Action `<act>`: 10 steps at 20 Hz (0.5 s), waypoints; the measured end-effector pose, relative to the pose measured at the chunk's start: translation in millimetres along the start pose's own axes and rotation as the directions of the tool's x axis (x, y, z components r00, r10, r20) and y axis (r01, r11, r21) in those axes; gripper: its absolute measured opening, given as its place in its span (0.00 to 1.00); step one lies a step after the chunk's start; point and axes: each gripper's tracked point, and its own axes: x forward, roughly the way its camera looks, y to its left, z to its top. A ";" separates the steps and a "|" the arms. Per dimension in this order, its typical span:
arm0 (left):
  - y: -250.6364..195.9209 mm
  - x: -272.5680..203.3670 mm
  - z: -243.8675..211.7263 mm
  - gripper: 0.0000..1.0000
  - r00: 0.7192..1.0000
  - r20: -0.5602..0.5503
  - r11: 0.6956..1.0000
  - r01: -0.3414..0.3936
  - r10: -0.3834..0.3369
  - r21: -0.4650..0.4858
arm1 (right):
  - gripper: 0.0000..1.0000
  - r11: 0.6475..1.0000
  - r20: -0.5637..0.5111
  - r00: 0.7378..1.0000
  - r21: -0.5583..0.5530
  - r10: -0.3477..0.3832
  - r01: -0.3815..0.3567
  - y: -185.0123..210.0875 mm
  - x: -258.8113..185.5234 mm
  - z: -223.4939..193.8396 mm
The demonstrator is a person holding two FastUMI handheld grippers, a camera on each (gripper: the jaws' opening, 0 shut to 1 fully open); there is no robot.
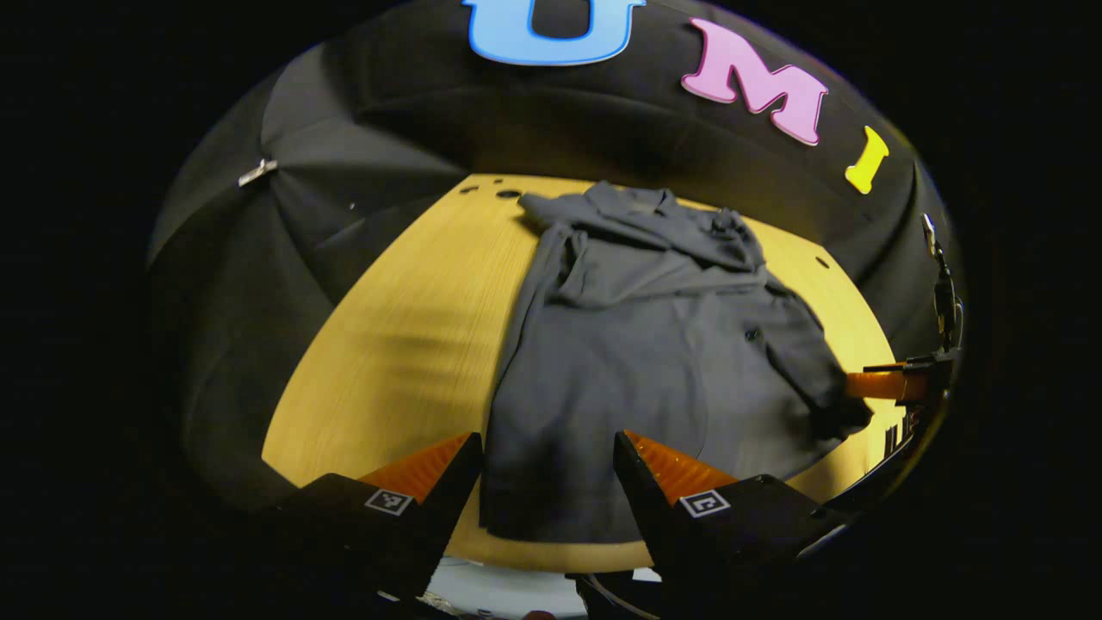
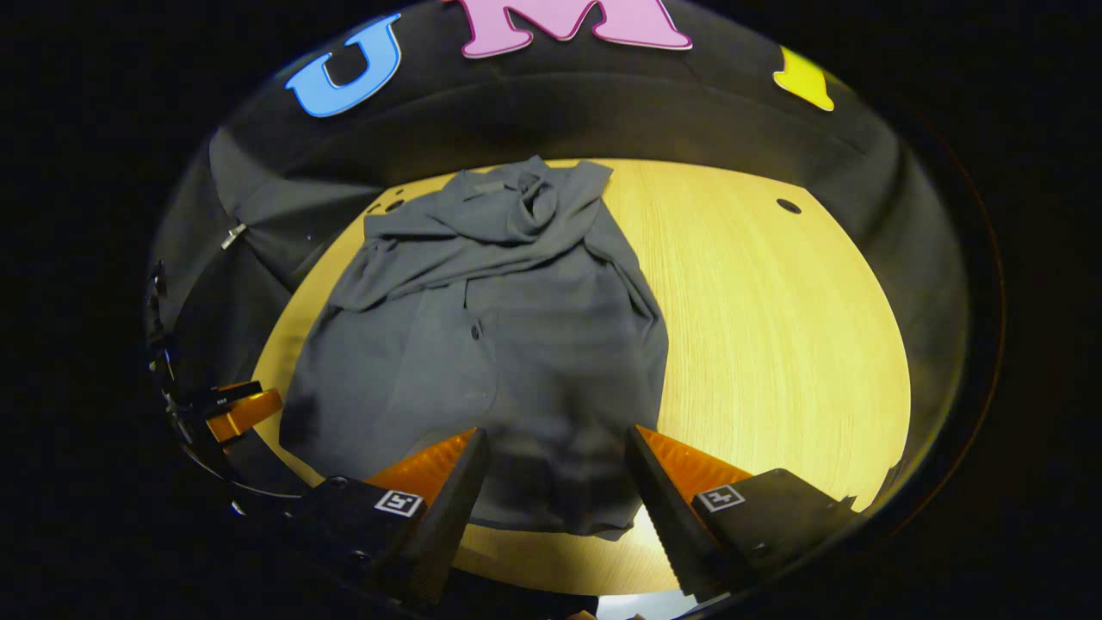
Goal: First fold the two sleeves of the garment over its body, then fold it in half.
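A dark grey button-up shirt (image 1: 654, 344) lies flat on the yellow wooden table (image 1: 405, 344), collar at the far end, hem toward me. Both sleeves lie folded across the chest near the collar (image 2: 482, 232). My left gripper (image 1: 547, 469) hangs open above the hem's left part, nothing between its fingers. My right gripper (image 2: 555, 469) also stands open, over the hem's right part (image 2: 560, 508). The right gripper also shows at the right edge of the left gripper view (image 1: 895, 383); the left one shows at the left edge of the right gripper view (image 2: 241, 409).
Bare table (image 2: 775, 344) stretches to the right of the shirt, and a narrower strip lies to its left. Small round holes (image 2: 788, 207) mark the far table corners. The black cloth wall closes in the back and sides.
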 end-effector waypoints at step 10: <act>10.8 18.0 -44.8 0.96 0.995 -0.097 1.000 -0.016 0.017 0.017 | 0.98 0.991 -0.049 0.990 -0.025 -0.131 0.130 -12.2 16.3 -24.1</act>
